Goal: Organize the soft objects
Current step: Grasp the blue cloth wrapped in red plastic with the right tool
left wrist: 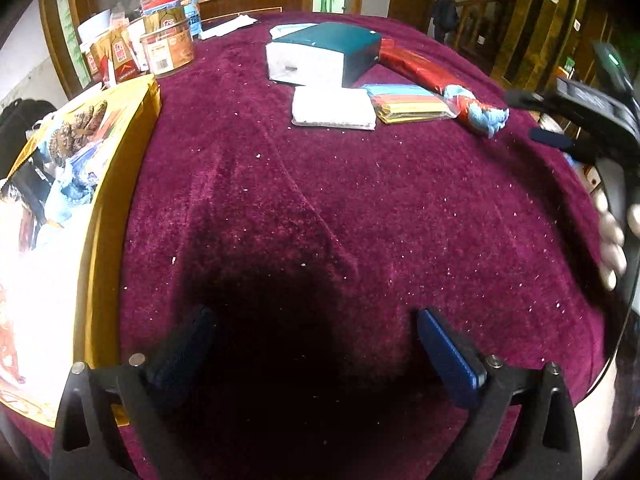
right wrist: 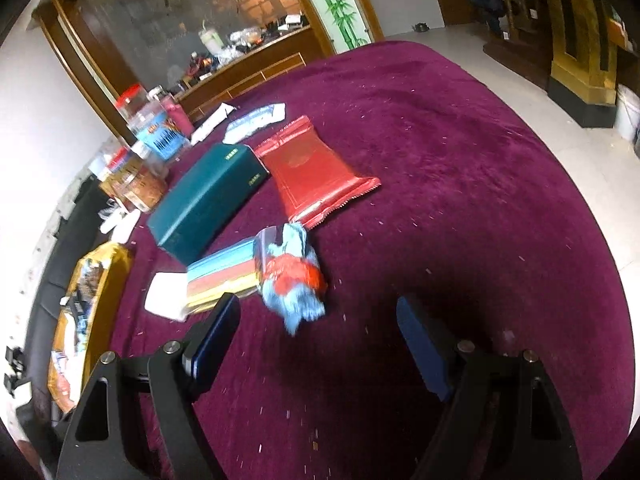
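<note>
On the purple velvet tablecloth (left wrist: 320,200) lie a folded white towel (left wrist: 332,107), a pack of coloured cloths (left wrist: 408,102), a blue and red bundled cloth (left wrist: 480,110) and a red packet (left wrist: 412,64). The same things show in the right wrist view: the bundled cloth (right wrist: 294,276), the coloured cloths (right wrist: 224,276), the towel (right wrist: 164,296), the red packet (right wrist: 316,172). My left gripper (left wrist: 316,340) is open and empty, low over bare cloth. My right gripper (right wrist: 320,332) is open and empty, just short of the bundled cloth.
A teal box (left wrist: 332,54) (right wrist: 208,200) stands behind the soft things. A yellow tray (left wrist: 120,184) (right wrist: 100,280) with cloths and packets sits at the left edge. Jars and cans (left wrist: 168,48) crowd the far left. The right gripper's body (left wrist: 592,120) shows at the right.
</note>
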